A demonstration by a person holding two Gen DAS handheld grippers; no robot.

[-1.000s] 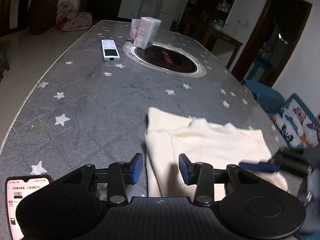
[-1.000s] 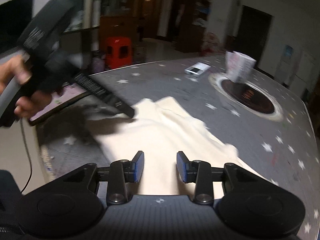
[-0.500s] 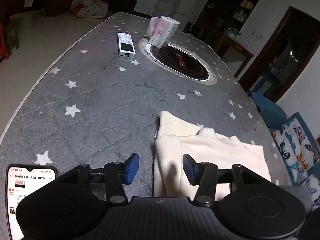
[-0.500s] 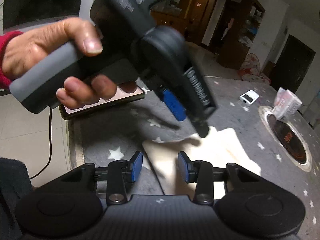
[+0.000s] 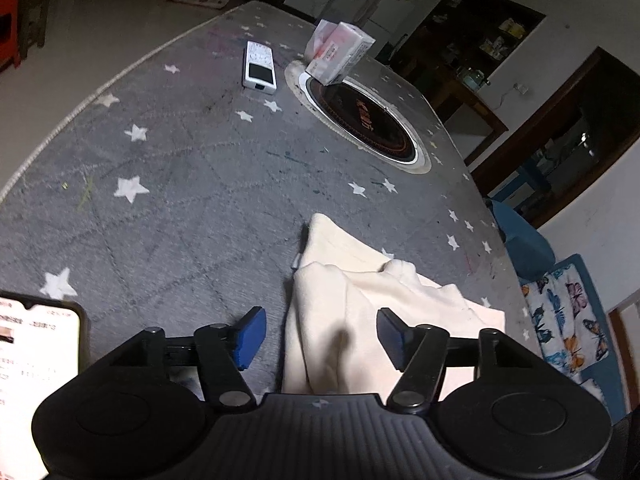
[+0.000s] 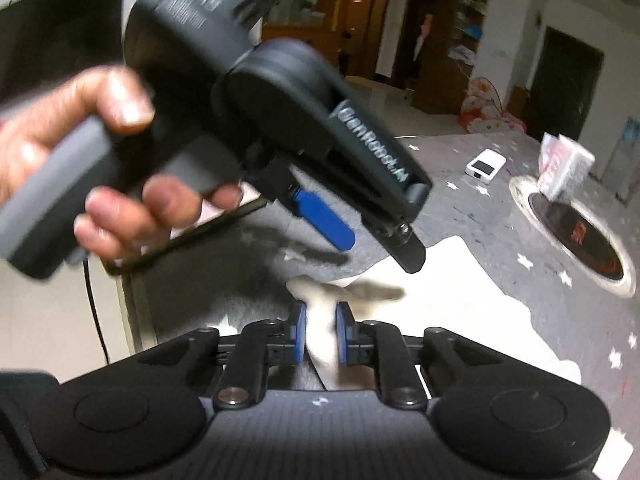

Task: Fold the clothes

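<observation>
A cream garment [image 5: 360,312] lies partly folded on the grey star-patterned tablecloth [image 5: 180,184]. My left gripper [image 5: 320,334] is open and hovers over the garment's near left edge, holding nothing. In the right wrist view the garment [image 6: 460,304] spreads to the right, and my right gripper [image 6: 321,334] is shut on a bunched corner of it. The left gripper [image 6: 372,248], held in a hand, hangs above that corner with its blue pads apart.
A phone [image 5: 32,364] with a lit screen lies at the near left. A white remote [image 5: 259,65] and a tissue pack [image 5: 340,54] sit at the far end beside the round inset hob [image 5: 366,120]. A blue chair [image 5: 520,240] stands past the table's right edge.
My right gripper has closed on the garment's corner. My left gripper has opened wider and risen a little above the cloth.
</observation>
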